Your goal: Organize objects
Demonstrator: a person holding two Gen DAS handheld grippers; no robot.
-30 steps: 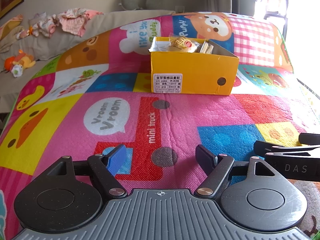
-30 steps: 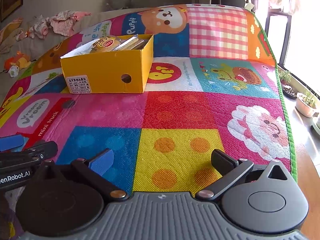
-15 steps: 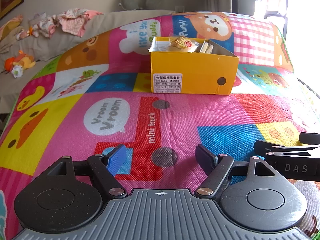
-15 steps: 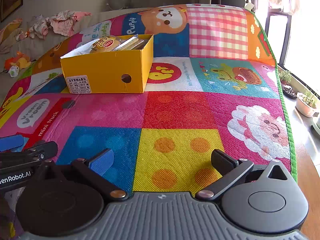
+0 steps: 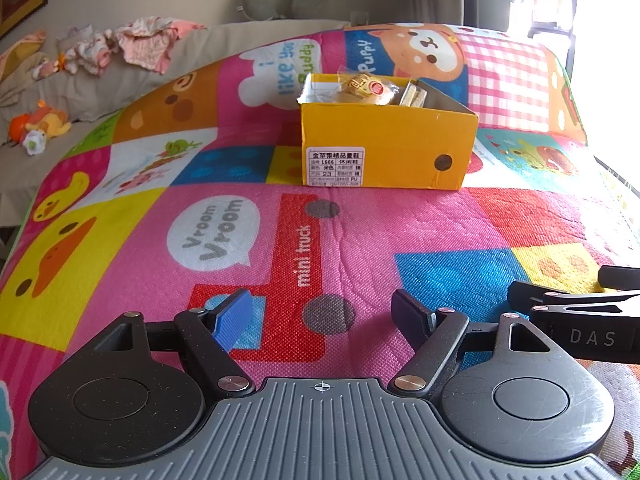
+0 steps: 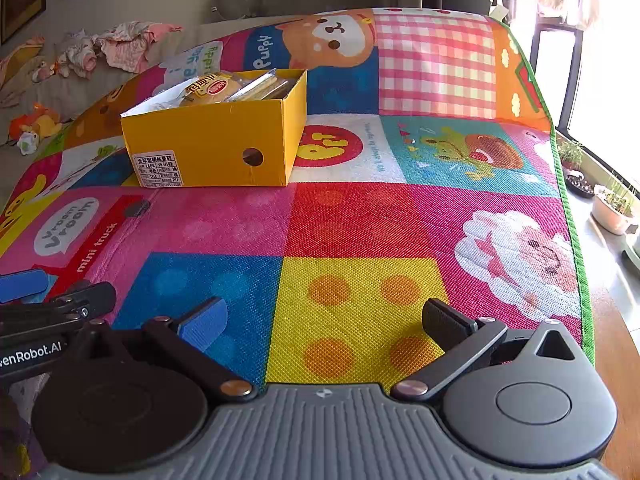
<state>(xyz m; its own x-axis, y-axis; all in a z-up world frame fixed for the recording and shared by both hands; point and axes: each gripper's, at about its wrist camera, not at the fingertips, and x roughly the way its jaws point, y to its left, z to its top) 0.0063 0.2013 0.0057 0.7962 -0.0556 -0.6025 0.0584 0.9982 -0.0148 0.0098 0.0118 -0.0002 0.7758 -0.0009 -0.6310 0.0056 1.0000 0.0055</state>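
The open yellow cardboard shoebox [image 6: 216,144] sits far left on the colourful cartoon play mat [image 6: 360,220], already holding wrapped snack packets [image 6: 212,87], probably pastries. The left gripper [image 5: 320,316] and right gripper [image 6: 324,320] hover side by side near the mat's near edge, jaws wide and empty, likely because nothing loose remains.

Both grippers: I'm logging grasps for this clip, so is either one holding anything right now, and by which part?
Nothing is held. The left gripper and the right gripper are both open over the play mat, nothing between their fingers.
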